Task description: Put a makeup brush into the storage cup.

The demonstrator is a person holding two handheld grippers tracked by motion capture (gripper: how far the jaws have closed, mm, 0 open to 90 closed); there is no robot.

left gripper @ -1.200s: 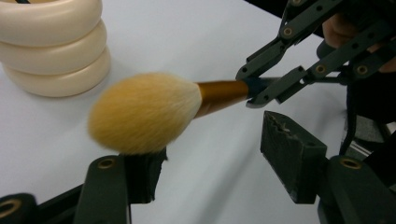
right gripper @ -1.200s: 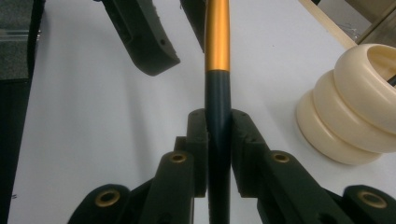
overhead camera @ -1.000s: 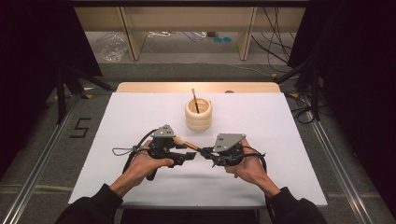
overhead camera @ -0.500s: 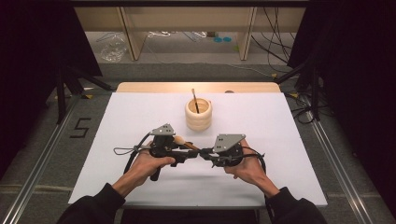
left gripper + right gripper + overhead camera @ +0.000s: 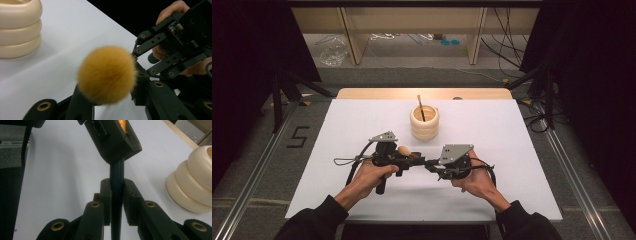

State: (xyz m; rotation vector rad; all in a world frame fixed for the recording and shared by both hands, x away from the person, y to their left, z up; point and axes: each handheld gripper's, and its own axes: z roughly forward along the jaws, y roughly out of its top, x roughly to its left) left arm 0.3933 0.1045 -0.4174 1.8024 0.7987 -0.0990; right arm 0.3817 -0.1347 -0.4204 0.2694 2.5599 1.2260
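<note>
Both grippers [image 5: 424, 163] clamp one brush [image 5: 404, 150] near the holder [image 5: 424, 123].

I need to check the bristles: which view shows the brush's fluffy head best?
The left gripper view: the brush head looms close, round and orange, slightly blurred. The high view shows it as a small knob between the grippers. The right gripper view shows the dark handle.

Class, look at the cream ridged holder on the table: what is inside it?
One thin dark stick stands inside the holder, leaning and poking above its rim. Its lower end and the holder's bottom are hidden by the wall.
</note>
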